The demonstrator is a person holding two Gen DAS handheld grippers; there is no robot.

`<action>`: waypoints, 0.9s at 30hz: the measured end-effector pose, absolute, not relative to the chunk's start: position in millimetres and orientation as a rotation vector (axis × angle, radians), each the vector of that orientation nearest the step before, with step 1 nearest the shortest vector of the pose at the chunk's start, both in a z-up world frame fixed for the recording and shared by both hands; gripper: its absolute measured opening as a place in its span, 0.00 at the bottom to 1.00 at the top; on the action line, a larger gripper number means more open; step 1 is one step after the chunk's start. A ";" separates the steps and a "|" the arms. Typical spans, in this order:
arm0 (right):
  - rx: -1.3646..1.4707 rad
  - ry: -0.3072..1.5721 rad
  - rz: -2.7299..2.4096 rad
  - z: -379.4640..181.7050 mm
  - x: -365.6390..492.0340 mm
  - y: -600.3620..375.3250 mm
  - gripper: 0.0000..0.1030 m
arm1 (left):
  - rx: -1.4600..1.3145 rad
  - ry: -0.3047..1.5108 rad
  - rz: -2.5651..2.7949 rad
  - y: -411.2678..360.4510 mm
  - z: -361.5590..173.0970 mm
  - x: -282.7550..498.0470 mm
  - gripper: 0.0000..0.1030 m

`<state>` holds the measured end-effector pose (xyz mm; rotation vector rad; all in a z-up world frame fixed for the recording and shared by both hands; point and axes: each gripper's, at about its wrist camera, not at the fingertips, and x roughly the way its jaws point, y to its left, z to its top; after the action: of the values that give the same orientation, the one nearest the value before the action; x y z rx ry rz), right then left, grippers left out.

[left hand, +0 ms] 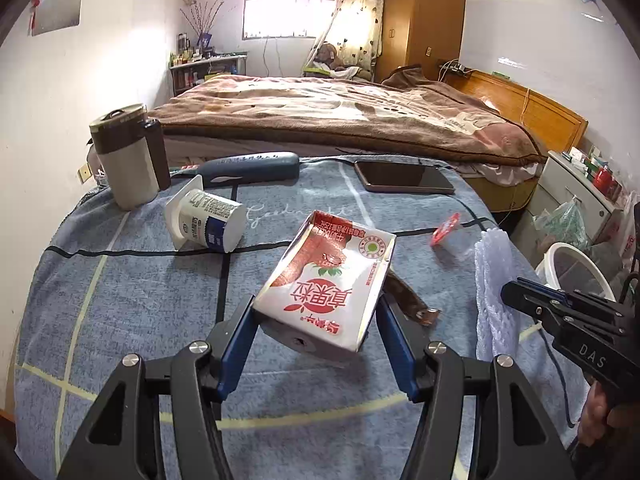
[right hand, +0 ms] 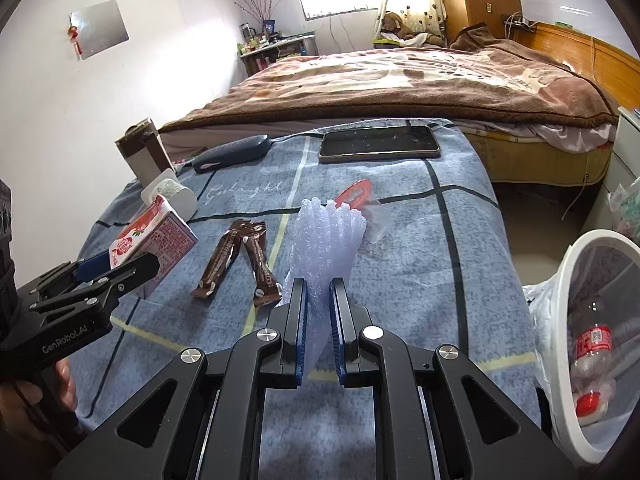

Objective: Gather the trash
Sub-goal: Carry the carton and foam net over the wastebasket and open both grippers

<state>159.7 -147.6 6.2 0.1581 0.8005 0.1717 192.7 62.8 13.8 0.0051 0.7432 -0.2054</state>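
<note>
Trash in both grips, lifted off the blue blanket (right hand: pixel 420 240): left gripper (left hand: pixel 316 312) clamps the red-and-white carton (left hand: pixel 326 276) across its width; right gripper (right hand: pixel 319 284) is pinched narrow on the bubble wrap (right hand: pixel 324 240). Step: carry. Next, I judge, swing right over the white bin (right hand: pixel 568 276), then release. Beyond, coffee sachets (right hand: pixel 240 260) and yogurt cup (left hand: pixel 210 218) remain.

A red-and-white drink carton (left hand: pixel 326 280) is held tilted above the blue cloth, crumpled pale bubble wrap (right hand: pixel 326 248) stands pinched upright at right, two brown sachets (right hand: pixel 240 264) lie flat between, and a white cup (left hand: pixel 208 222) lies toppled far left.
</note>
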 end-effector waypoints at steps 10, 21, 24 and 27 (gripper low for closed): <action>0.170 0.744 0.144 24.1 135.9 -170.5 0.13 | 0.024 0.686 -0.257 35.2 36.3 165.8 0.61; 0.198 0.702 0.079 33.6 109.3 -208.3 0.13 | 0.043 0.657 -0.335 -8.7 45.6 144.5 0.61; 0.207 0.697 0.054 33.2 102.1 -221.0 0.13 | 0.052 0.657 -0.364 -24.0 45.7 140.3 0.61; 0.211 0.694 0.032 33.8 97.0 -232.1 0.13 | 0.057 0.658 -0.393 -39.2 45.2 137.5 0.61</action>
<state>97.0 -232.1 33.8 0.2106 0.6944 0.0315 137.5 -39.2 45.2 0.0575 0.6580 -0.3932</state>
